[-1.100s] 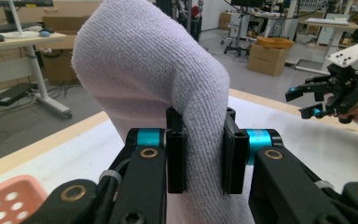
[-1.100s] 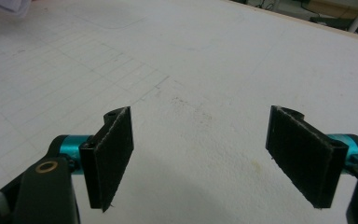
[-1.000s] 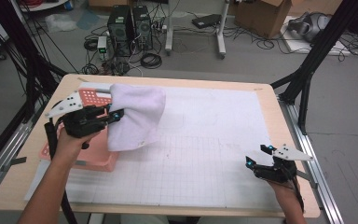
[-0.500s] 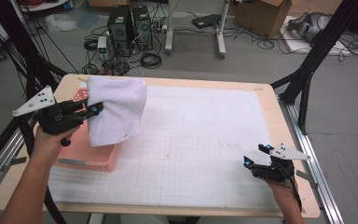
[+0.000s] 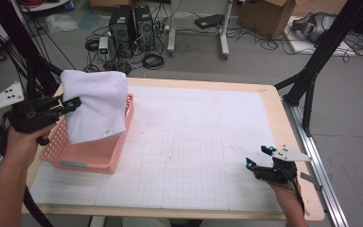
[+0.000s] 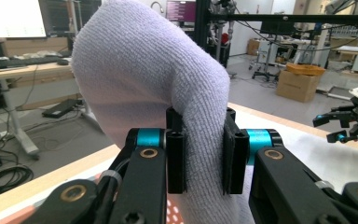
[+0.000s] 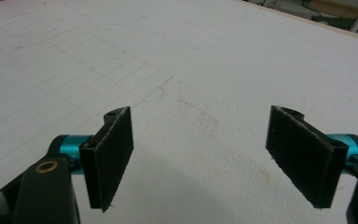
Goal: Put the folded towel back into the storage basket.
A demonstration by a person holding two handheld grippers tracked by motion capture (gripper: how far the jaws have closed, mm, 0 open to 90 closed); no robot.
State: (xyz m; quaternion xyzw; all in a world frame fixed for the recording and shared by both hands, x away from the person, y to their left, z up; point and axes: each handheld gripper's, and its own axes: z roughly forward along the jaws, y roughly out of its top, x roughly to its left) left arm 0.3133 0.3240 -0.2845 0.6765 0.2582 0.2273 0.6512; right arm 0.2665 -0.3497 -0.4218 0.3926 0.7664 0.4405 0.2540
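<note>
- White towel (image 5: 96, 105), folded, pinched in your left gripper (image 5: 71, 104) and lifted off the tabletop; it hangs over the pink basket (image 5: 90, 159), lower edge down inside the basket's outline in the high view.
- In the left gripper view the towel (image 6: 154, 79) bulges up and over the jaws; both pads press into the cloth, left gripper (image 6: 203, 151) clamped on a thick fold.
- Your left hand (image 5: 24, 142) holds that gripper about level at the tabletop's left edge, jaws pointing right toward the towel.
- Basket sits at the left side of the tabletop (image 5: 203, 118), long side roughly along the left edge, its front right corner on the white gridded mat (image 5: 194, 161).
- Your right gripper (image 5: 256, 158) is well apart from towel and basket, low near the front right corner of the mat.
- Right gripper view: right gripper (image 7: 200, 156) jaws spread wide, bare mat (image 7: 205, 70) between the pads, pinching nothing.
</note>
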